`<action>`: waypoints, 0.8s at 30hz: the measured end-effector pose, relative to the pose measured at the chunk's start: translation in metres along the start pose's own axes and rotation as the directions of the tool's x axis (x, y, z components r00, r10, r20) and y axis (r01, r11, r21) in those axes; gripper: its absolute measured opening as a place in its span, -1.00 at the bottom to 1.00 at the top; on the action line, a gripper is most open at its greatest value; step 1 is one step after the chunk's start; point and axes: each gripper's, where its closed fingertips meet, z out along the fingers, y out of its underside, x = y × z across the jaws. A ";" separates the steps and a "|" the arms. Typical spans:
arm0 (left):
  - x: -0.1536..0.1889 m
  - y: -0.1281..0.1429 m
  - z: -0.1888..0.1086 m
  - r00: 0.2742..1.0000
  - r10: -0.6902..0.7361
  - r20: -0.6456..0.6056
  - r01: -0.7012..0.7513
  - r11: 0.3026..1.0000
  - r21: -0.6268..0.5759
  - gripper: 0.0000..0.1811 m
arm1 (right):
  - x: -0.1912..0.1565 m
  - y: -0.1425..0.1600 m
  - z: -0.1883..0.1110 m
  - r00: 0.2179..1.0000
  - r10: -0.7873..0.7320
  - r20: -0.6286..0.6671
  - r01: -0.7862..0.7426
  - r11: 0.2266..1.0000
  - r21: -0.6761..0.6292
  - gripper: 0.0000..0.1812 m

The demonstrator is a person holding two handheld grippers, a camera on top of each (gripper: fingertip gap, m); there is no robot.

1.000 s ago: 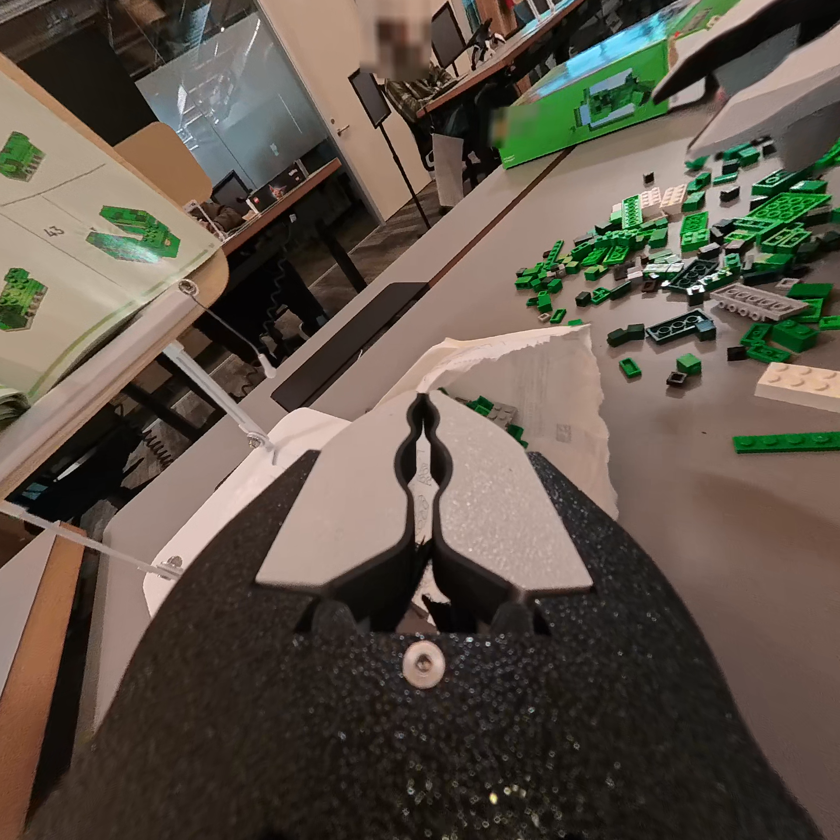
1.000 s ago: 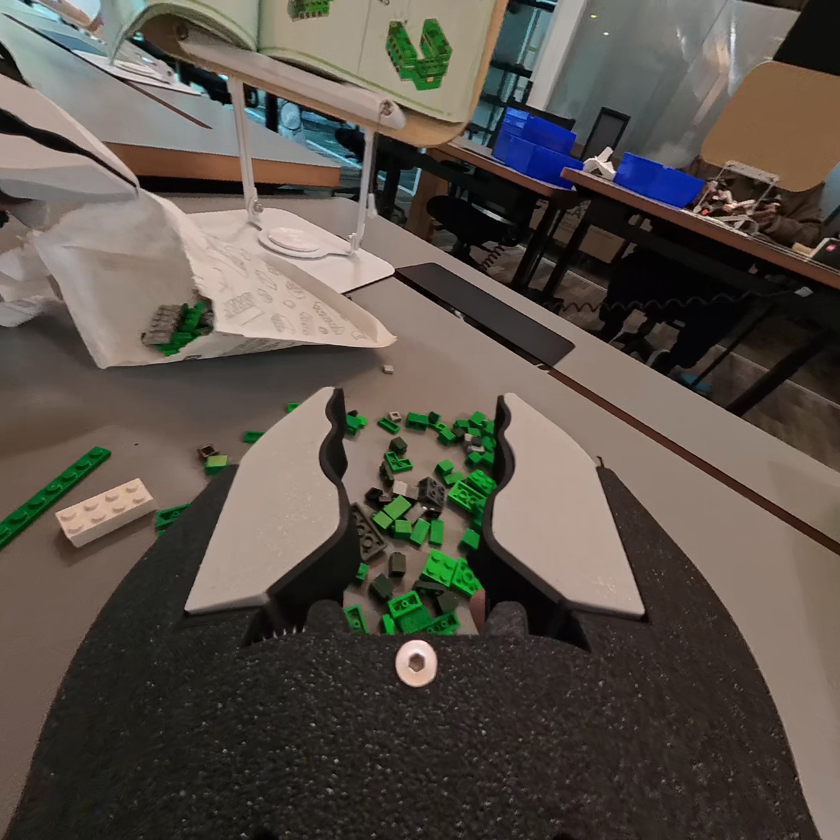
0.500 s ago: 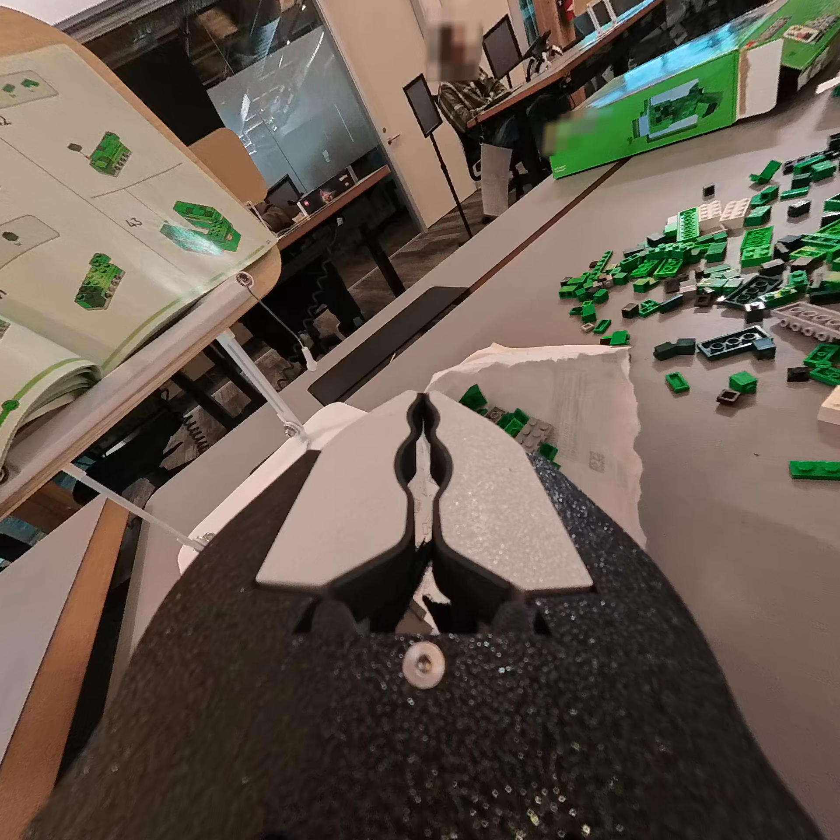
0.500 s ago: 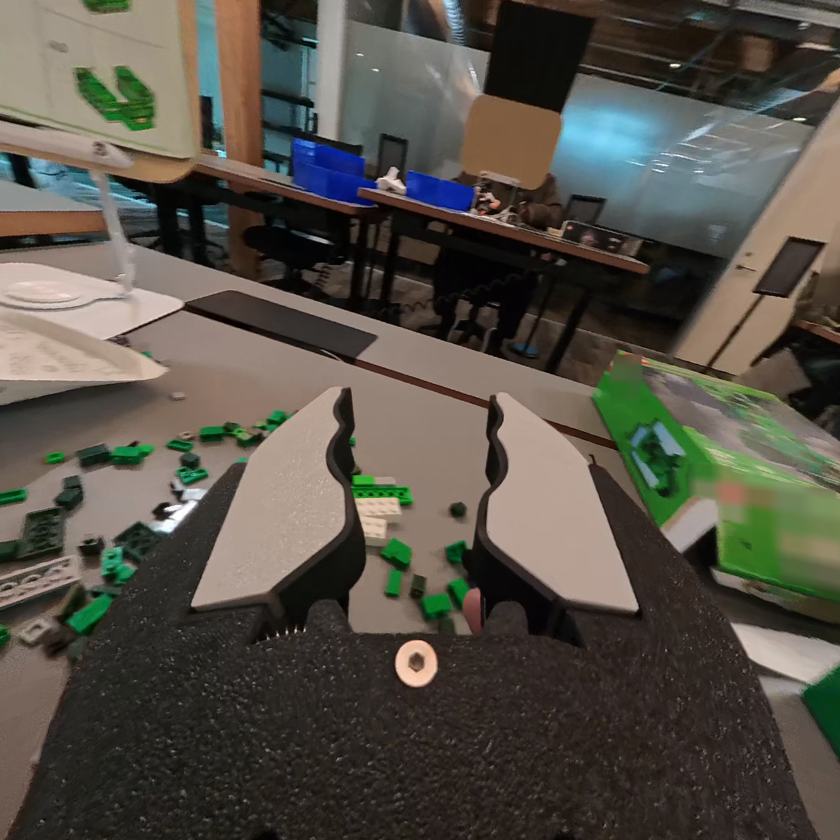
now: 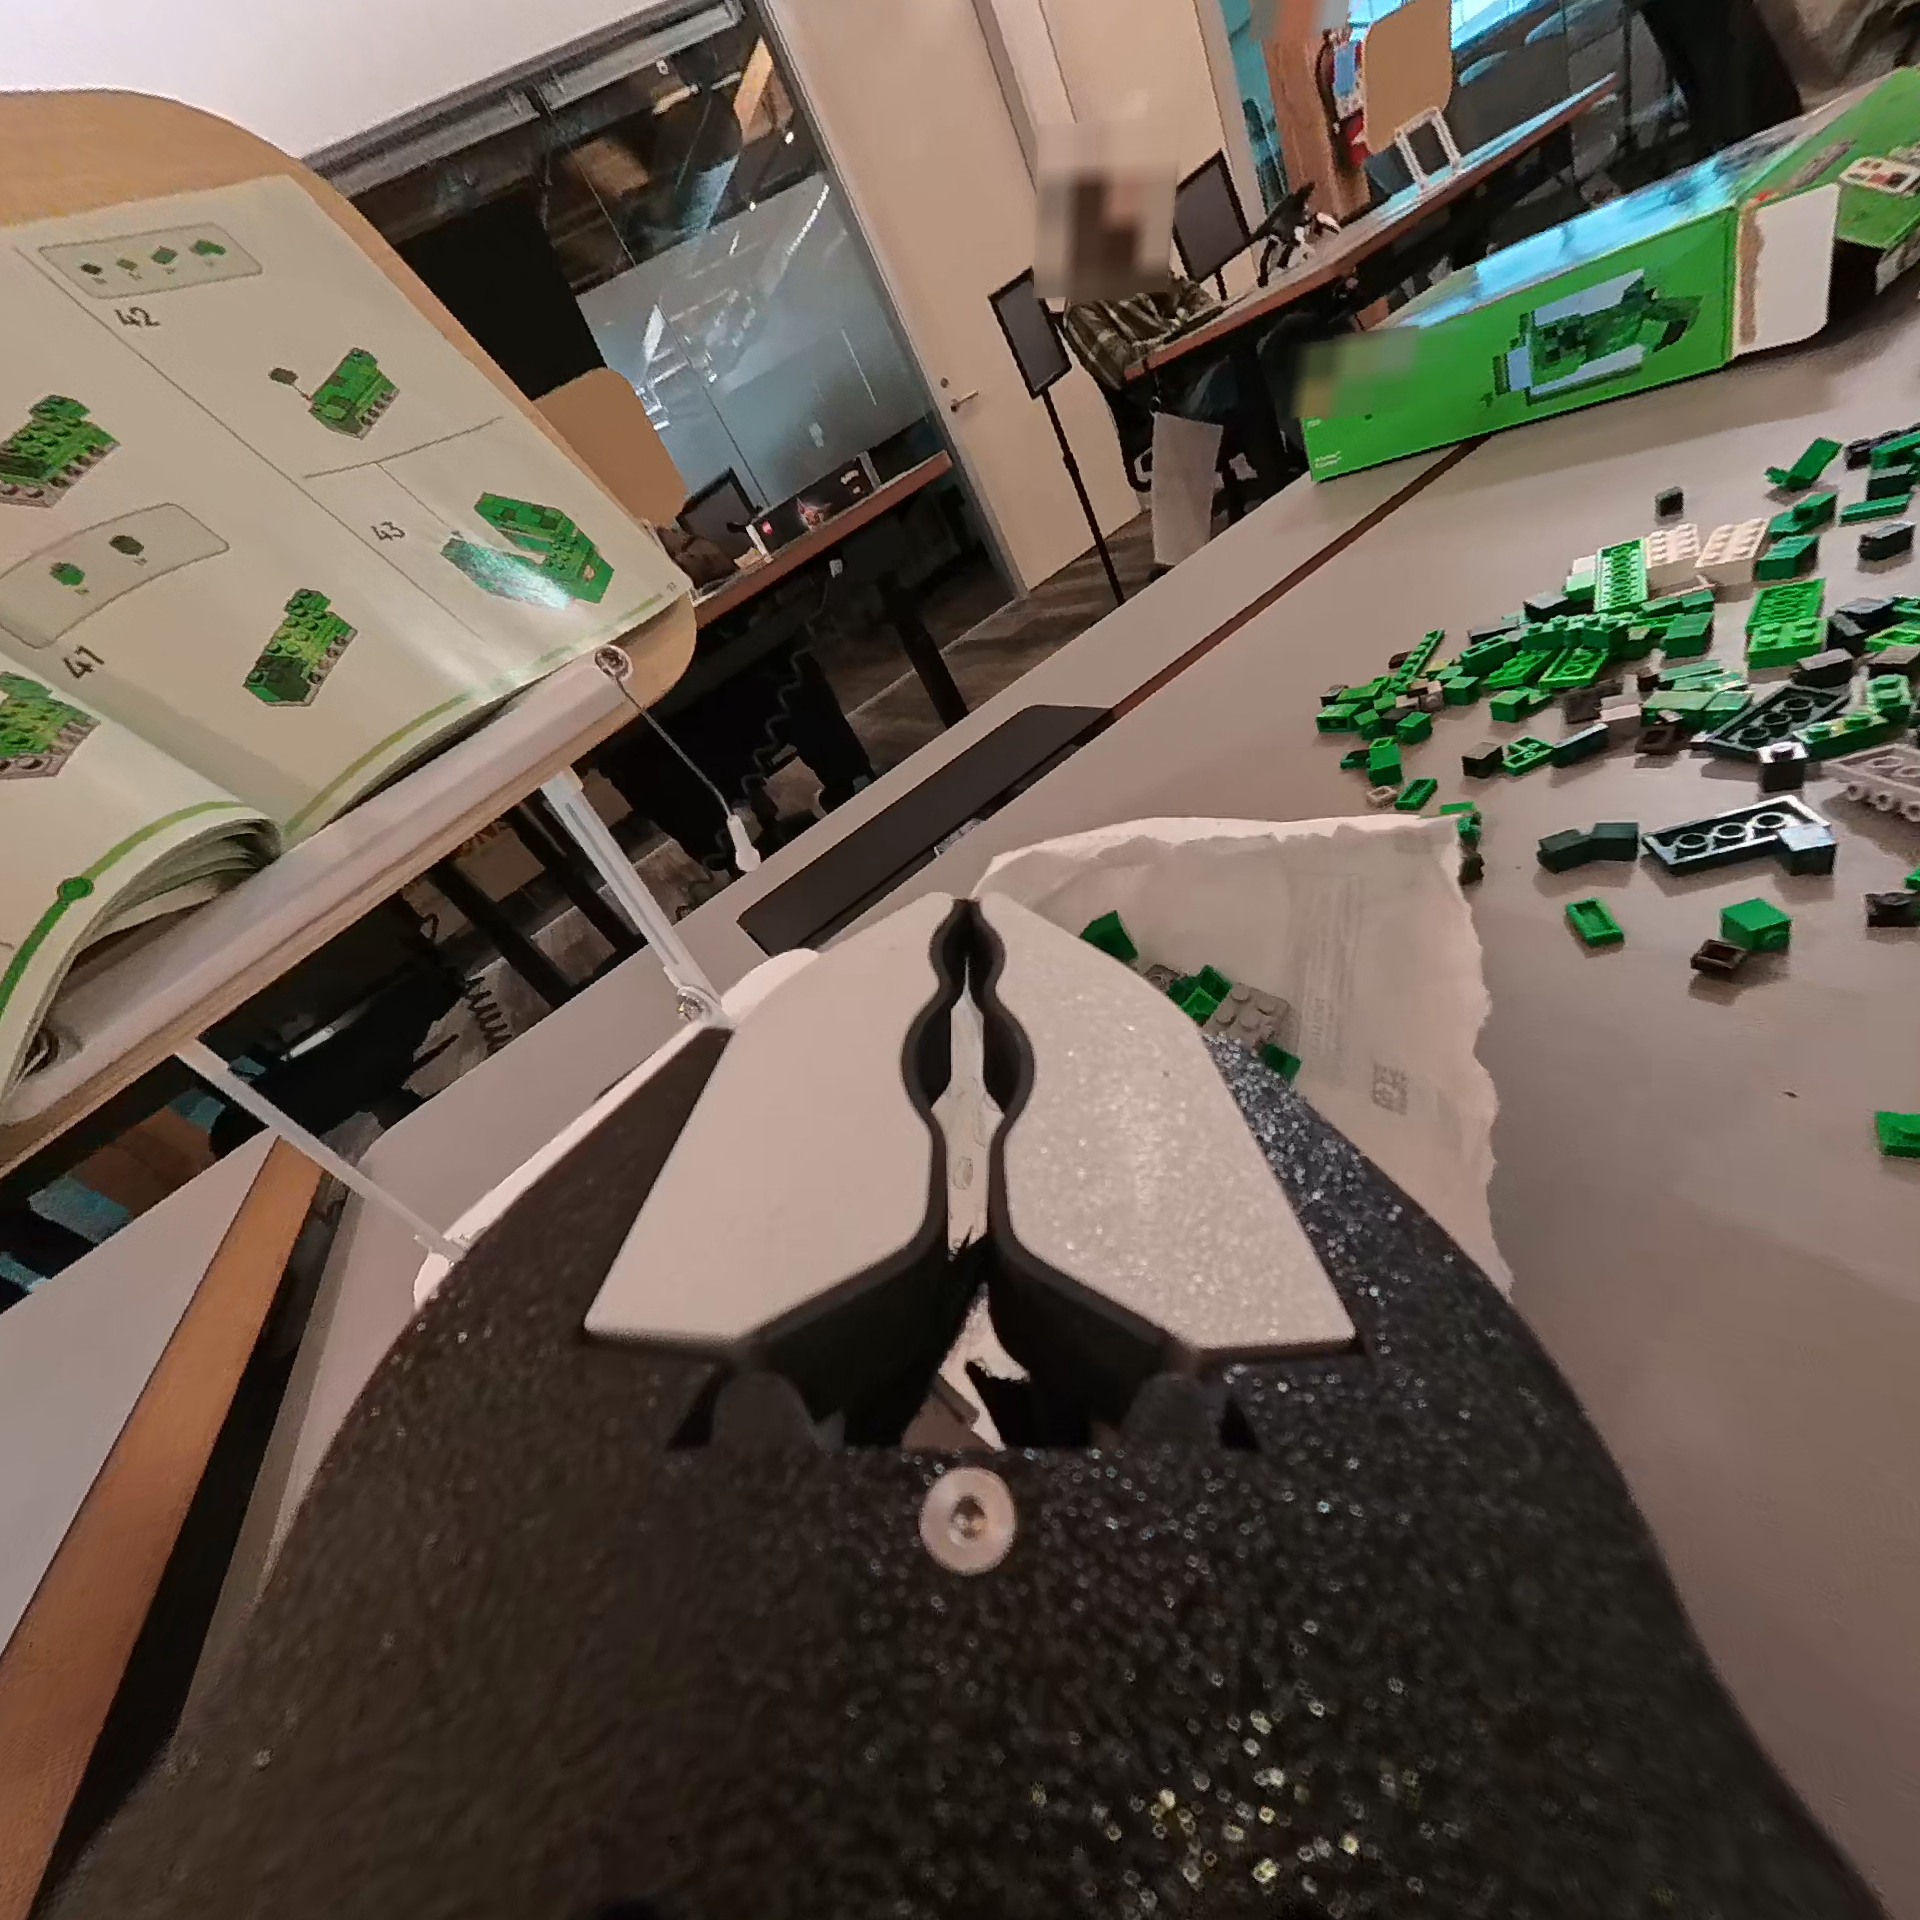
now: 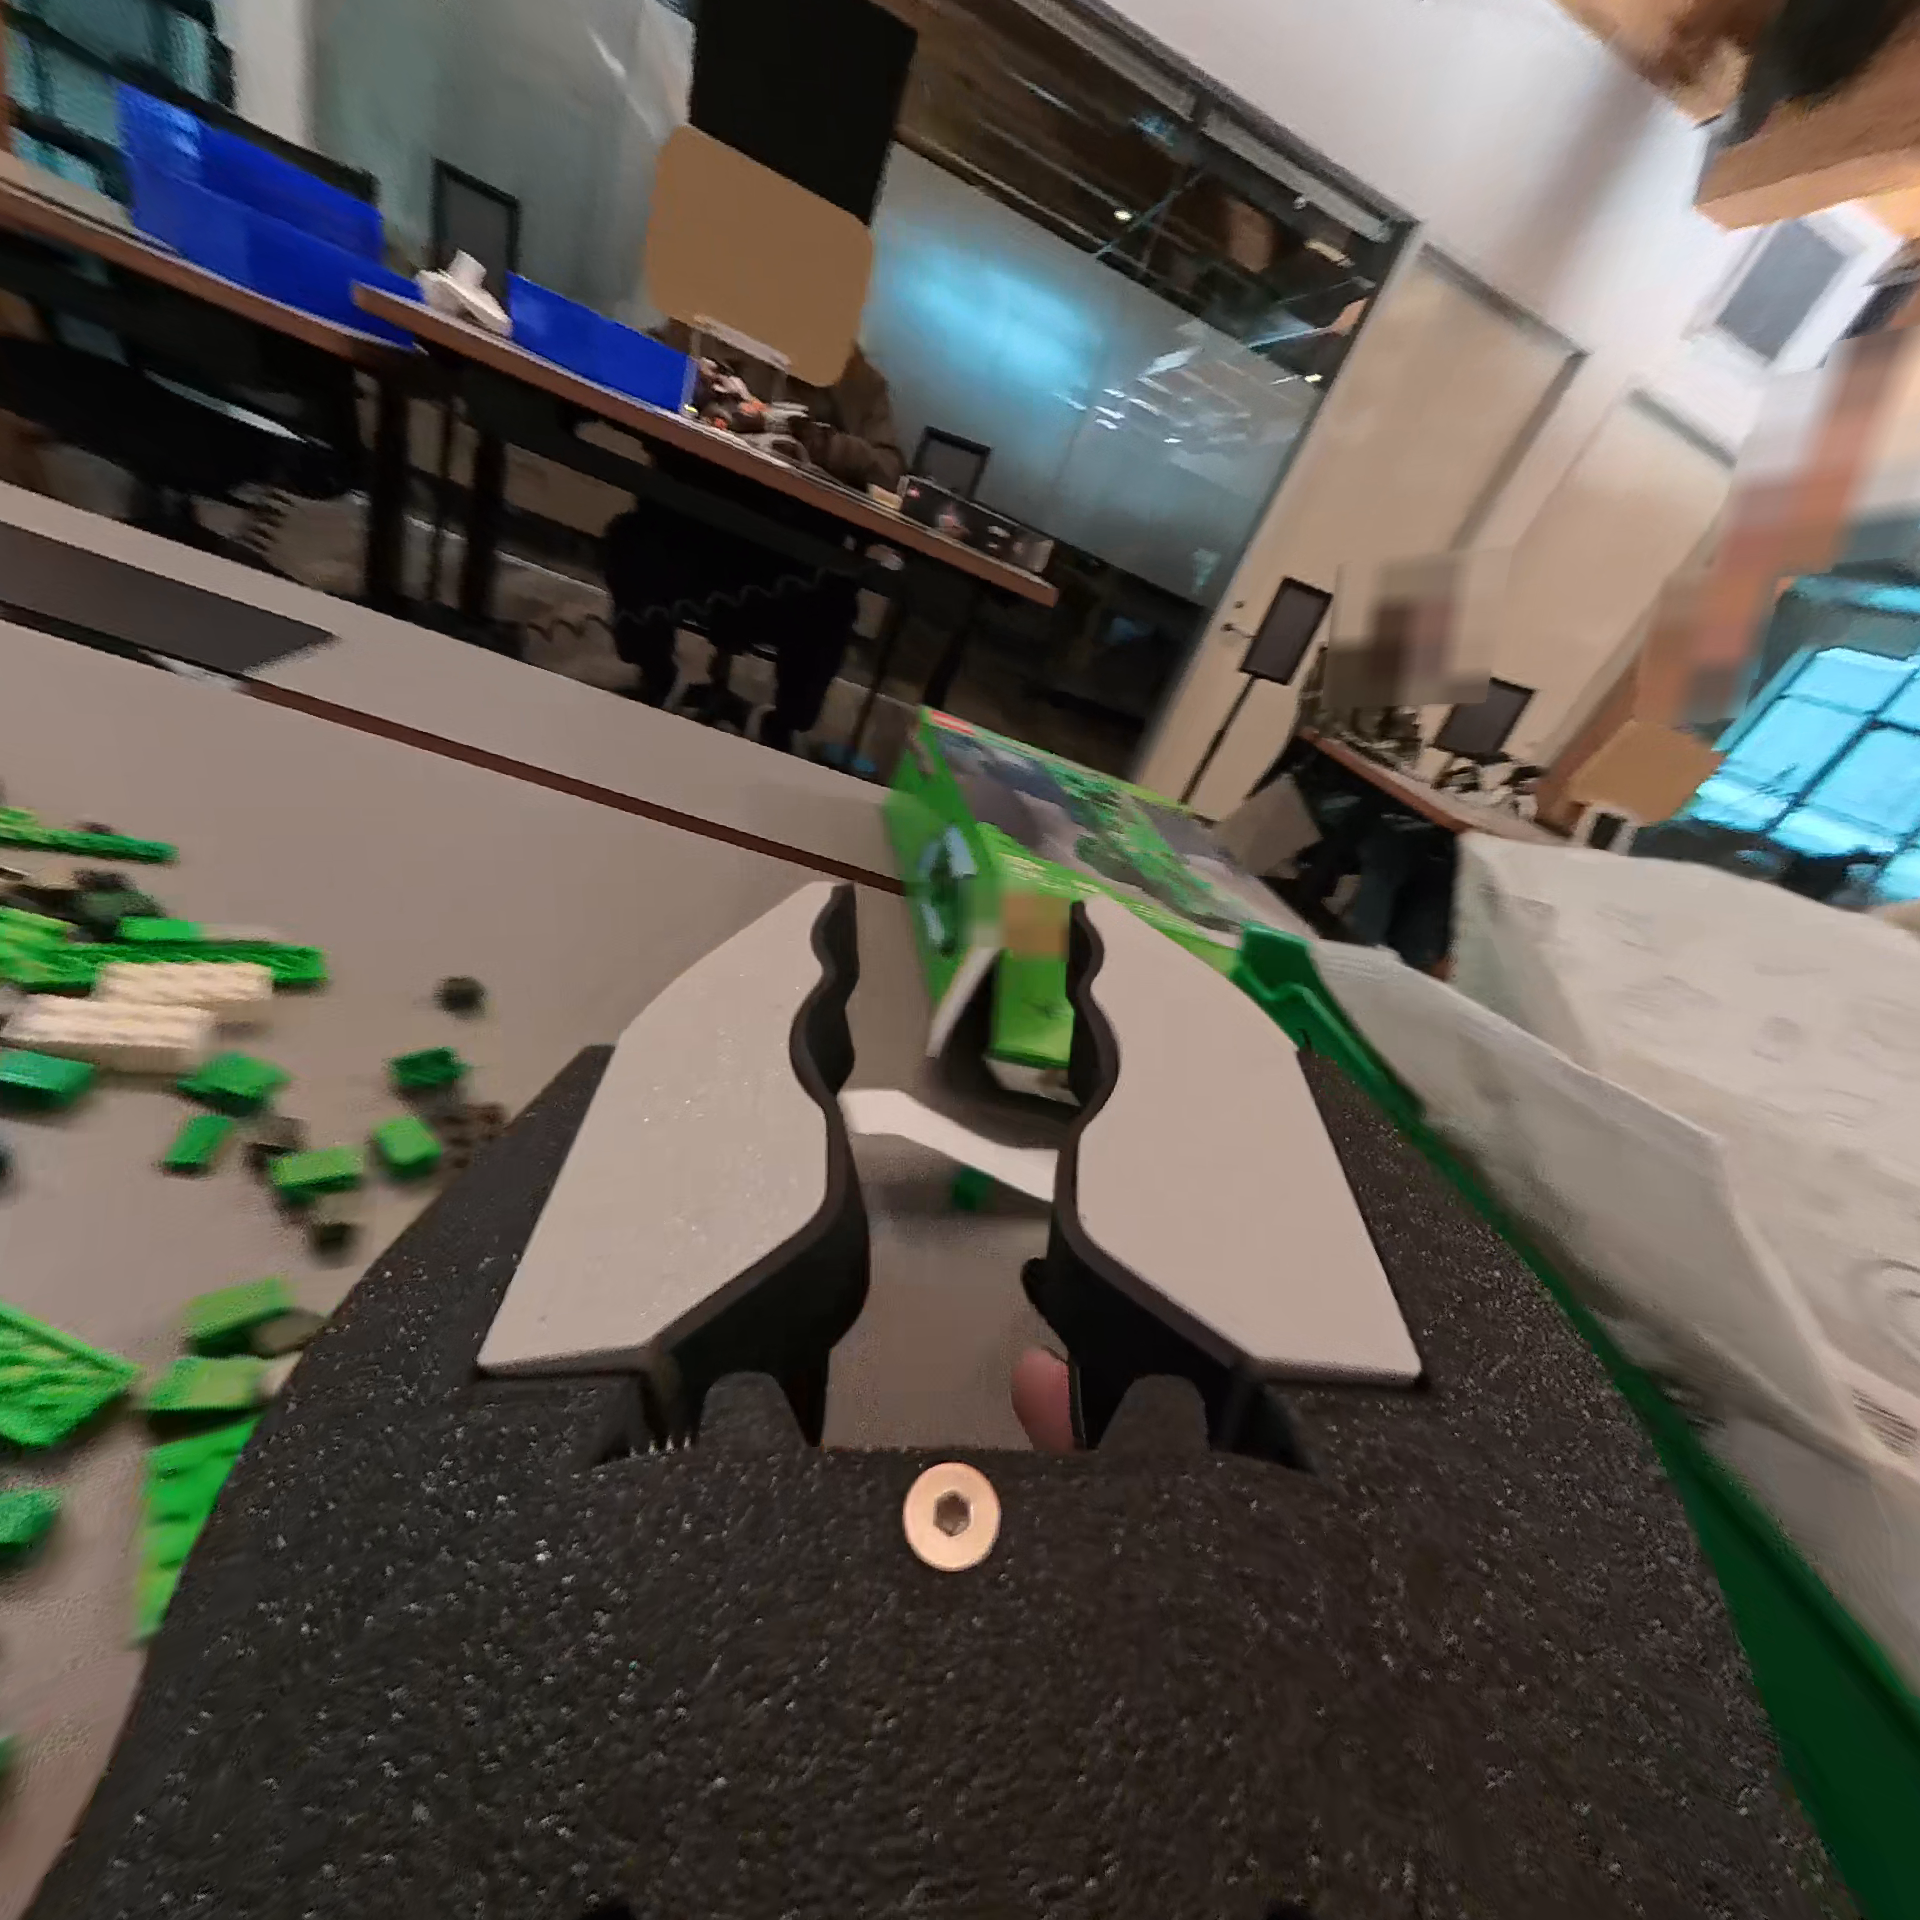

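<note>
1. Grey-faced, black-edged fingers of the left gripper (image 5: 971, 935) are pressed together, pinching the torn edge of a white paper bag (image 5: 1361, 997); a strip of the paper shows in the wavy slit between them.
2. Crinkled and ragged at its mouth, the bag lies open on the grey table (image 5: 1621, 1195) just past the fingertips, with a few small green and grey bricks (image 5: 1205, 992) inside.
3. Loose green, dark and white toy bricks (image 5: 1621, 675) lie scattered on the table to the right of the bag, apart from it.
4. Left of the gripper, an open instruction booklet (image 5: 260, 540) rests tilted on a white wire stand (image 5: 623, 894).
5. Farther back on the table lies a green cardboard box (image 5: 1558, 343) with an open flap.
6. Grey fingers of the right gripper (image 6: 961, 935) are spread apart with nothing between them, above the table.
7. Beyond its tips lies the green box (image 6: 1039, 831), blurred; a white flap (image 6: 956, 1138) and one small green brick (image 6: 971, 1190) show in the gap.
8. Blurred bricks (image 6: 208, 1039) lie to its left, and a large white crinkled sheet or bag (image 6: 1662, 1039) lies to its right.
</note>
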 end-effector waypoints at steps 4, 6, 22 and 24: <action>0.003 0.000 0.001 0.999 0.033 0.007 -0.033 0.999 0.004 -1.00 | 0.045 0.019 -0.004 0.989 -0.077 -0.126 0.073 0.997 -0.031 -0.61; 0.004 0.001 0.002 0.999 0.047 0.011 -0.048 0.999 0.006 -1.00 | 0.065 0.027 -0.009 0.982 -0.061 -0.180 0.052 0.997 -0.051 -0.61; 0.002 0.005 0.004 0.999 -0.048 -0.006 0.048 0.998 0.034 -1.00 | 0.041 -0.036 -0.054 0.952 0.174 0.252 -0.234 0.944 0.231 -1.00; 0.002 0.005 0.004 0.998 -0.055 -0.008 0.055 0.998 0.036 -1.00 | 0.064 -0.044 -0.064 0.967 0.211 0.145 -0.248 0.916 0.317 -1.00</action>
